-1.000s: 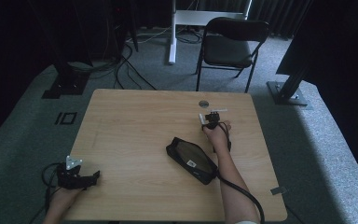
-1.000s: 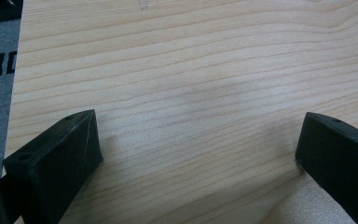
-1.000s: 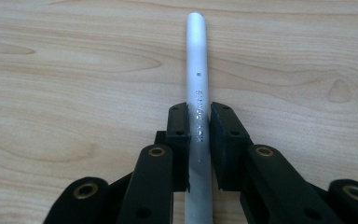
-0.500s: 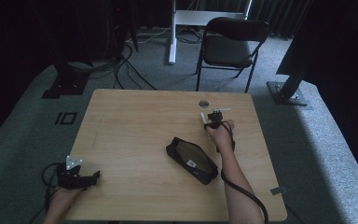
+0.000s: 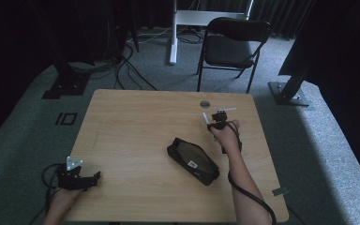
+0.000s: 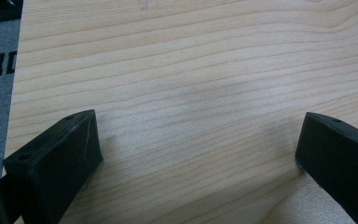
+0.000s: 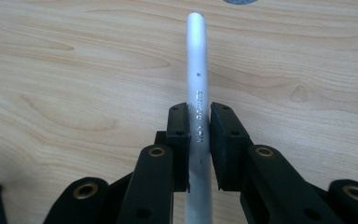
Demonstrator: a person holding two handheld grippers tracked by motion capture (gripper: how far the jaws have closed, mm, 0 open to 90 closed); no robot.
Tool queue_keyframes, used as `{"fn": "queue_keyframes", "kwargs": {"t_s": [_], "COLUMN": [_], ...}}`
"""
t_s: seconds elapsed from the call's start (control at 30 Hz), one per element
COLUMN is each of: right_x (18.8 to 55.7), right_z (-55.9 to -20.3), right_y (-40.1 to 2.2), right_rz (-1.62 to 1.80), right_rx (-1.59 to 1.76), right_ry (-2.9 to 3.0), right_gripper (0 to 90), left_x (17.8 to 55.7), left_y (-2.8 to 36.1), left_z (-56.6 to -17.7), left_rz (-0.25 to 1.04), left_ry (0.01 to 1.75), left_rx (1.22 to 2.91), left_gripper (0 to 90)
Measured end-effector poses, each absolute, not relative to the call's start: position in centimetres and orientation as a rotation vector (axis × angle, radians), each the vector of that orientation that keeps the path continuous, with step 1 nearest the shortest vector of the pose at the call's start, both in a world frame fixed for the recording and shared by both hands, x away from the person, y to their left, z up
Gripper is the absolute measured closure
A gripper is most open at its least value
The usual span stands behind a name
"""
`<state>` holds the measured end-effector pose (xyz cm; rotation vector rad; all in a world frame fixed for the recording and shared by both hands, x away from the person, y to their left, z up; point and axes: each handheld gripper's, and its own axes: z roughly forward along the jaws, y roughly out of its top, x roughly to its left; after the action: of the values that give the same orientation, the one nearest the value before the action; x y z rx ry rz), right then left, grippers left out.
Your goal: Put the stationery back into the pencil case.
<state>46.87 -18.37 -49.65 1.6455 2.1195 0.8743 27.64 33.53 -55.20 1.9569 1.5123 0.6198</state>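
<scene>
At about seven o'clock on the table (image 5: pixel 136 136), close to the near edge, the left gripper (image 5: pixel 96 177) lies low on the pale wood, a grey three-cornered plate on its top and a black cable curling off behind it. In the left gripper view its two blocky, matt black jaws stand spread wide, with bare wood grain between them and nothing held. The tabletop is a light wood laminate with long wavy grain lines and rounded corners. Toward four o'clock from the table's middle lies a black case (image 5: pixel 192 161), a long, flattish pouch with rounded ends and a small white label on its upper face, set at a slant. Just beyond it, at about two o'clock, the right hand (image 5: pixel 226 133) holds the right gripper (image 5: pixel 210 120) above the wood. In the right gripper view its jaws are pressed onto a slim silver pen (image 7: pixel 198 88), a smooth, round metal-looking tube with a rounded tip and small lettering stamped along its side; the pen points away from the hand toward twelve o'clock. A small dark round disc (image 5: pixel 205 104) sits near the far edge, just past the pen's tip. Beyond the table, at one o'clock, stands a black folding chair (image 5: pixel 232 47) on grey carpet.
</scene>
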Motion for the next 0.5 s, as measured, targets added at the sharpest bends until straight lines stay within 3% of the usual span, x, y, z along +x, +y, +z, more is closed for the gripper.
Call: {"fn": "queue_keyframes", "kwargs": {"t_s": [0.5], "right_x": [44.9], "right_z": [-47.7], "right_y": [-18.9], "right_rz": [0.922], "right_rx": [1.590], "right_ry": [2.164], "right_gripper": [78.4], "left_x": [27.6], "left_y": [33.5], "left_z": [-55.2], "left_rz": [0.620], "left_ry": [1.512], "left_rx": [1.957], "left_gripper": [0.1]}}
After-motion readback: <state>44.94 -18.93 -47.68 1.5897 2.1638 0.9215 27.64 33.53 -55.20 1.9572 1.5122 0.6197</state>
